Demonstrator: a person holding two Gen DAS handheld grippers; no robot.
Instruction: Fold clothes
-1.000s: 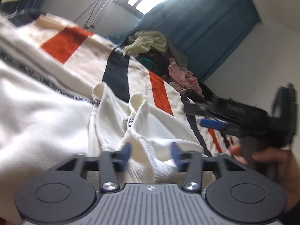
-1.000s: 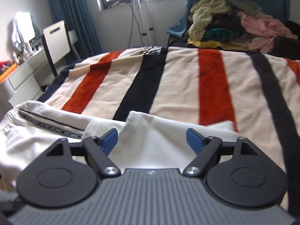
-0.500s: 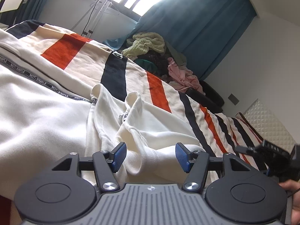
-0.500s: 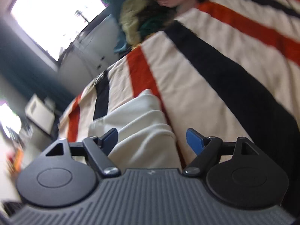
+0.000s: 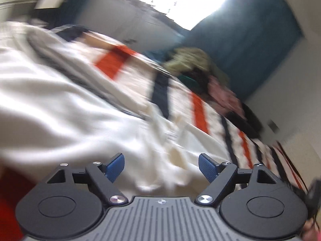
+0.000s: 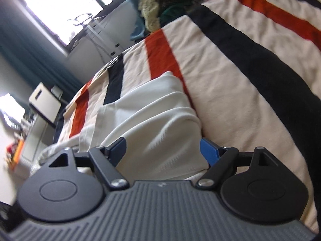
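A cream-white garment (image 5: 66,108) lies bunched on a bed with a striped blanket (image 5: 198,110) in cream, orange and black. The left wrist view is blurred by motion. My left gripper (image 5: 161,167) is open just above the garment's rumpled near edge, with cloth showing between its blue pads (image 5: 116,165). In the right wrist view the same white garment (image 6: 152,118) lies in soft folds on the striped blanket (image 6: 230,64). My right gripper (image 6: 163,150) is open, low over the garment's end, and the view is tilted. Neither gripper holds cloth.
A pile of loose clothes (image 6: 160,2), yellow-green, dark green and pink, sits at the bed's far end by a teal curtain (image 5: 250,46). A bright window (image 6: 66,6), a metal stand (image 6: 94,30), a white chair (image 6: 45,102) and a desk (image 6: 26,140) are at the left.
My left gripper has opened wider and swung quickly, blurring its view. My right gripper has tilted further and come closer to the folded end of the white garment.
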